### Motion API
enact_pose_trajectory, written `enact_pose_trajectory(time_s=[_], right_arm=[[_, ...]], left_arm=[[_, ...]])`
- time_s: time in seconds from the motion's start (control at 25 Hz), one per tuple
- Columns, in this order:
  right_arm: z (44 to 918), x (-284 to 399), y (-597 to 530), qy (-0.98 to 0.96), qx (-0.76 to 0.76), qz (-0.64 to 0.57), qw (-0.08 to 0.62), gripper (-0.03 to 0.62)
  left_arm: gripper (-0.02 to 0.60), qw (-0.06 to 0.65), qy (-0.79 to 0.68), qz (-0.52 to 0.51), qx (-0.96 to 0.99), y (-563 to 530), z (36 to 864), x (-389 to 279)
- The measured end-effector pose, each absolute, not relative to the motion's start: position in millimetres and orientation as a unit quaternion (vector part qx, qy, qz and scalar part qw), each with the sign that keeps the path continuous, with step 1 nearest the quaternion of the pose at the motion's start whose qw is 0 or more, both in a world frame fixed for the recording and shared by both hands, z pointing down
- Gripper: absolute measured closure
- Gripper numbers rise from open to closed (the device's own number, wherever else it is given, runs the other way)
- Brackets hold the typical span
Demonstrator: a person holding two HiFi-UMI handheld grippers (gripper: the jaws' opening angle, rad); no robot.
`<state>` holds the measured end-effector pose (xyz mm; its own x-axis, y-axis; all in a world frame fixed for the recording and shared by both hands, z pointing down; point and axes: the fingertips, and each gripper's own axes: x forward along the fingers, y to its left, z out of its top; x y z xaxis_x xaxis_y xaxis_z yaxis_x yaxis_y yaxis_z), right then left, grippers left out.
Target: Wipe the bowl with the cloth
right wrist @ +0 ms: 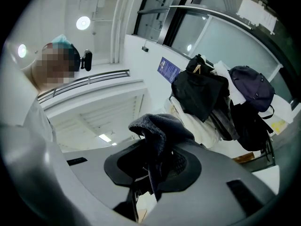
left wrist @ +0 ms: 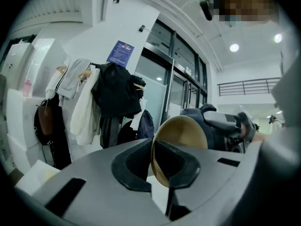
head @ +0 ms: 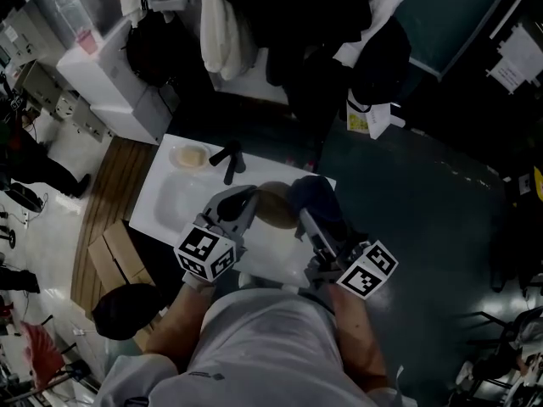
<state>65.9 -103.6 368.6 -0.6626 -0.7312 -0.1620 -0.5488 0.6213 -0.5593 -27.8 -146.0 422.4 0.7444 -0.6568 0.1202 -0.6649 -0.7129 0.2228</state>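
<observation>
While the left gripper [head: 244, 209] clamps the tan bowl [head: 273, 203] by its rim above the white table [head: 165, 206], the right gripper [head: 307, 224], pinching the dark cloth [head: 316, 195] above that table too, seems poised to wipe, and must next press the cloth inside.

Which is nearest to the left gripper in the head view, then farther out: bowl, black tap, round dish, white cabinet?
1. bowl, clamped in the left gripper, on its right side.
2. black tap, just beyond the jaws.
3. round dish, left of the tap.
4. white cabinet, far upper left.
</observation>
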Motion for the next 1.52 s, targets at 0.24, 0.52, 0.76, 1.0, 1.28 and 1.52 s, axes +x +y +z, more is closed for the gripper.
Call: enact_pose_trajectory(time_s=[0.24, 0.52, 0.76, 1.0, 1.28, 1.52], right_arm=[[377.0, 61.6, -104.0, 0.880, -0.362, -0.246, 0.182, 0.510], [384.3, 55.0, -97.6, 0.886, -0.350, -0.245, 0.181, 0.510], [388.1, 43.3, -89.2, 0.898, -0.339, -0.227, 0.167, 0.510], [394.5, 32.4, -82.8, 0.907, -0.328, -0.217, 0.150, 0.510], [402.4, 23.1, -77.1, 0.914, -0.313, -0.214, 0.144, 0.510], [407.0, 12.7, -70.4, 0.924, -0.295, -0.206, 0.132, 0.510]], left_arm=[[0.560, 0.140, -0.377, -0.011, 0.916, -162.5, 412.0, -45.6], [0.561, 0.160, -0.374, -0.051, 0.912, -173.7, 390.9, -52.0], [0.561, 0.210, -0.348, -0.103, 0.908, -174.4, 377.6, -49.2], [0.561, 0.237, -0.316, -0.126, 0.910, -167.7, 368.7, -40.4], [0.561, 0.275, -0.251, -0.140, 0.917, -153.5, 365.6, -23.0], [0.561, 0.317, -0.151, -0.138, 0.926, -137.4, 368.4, -7.0]])
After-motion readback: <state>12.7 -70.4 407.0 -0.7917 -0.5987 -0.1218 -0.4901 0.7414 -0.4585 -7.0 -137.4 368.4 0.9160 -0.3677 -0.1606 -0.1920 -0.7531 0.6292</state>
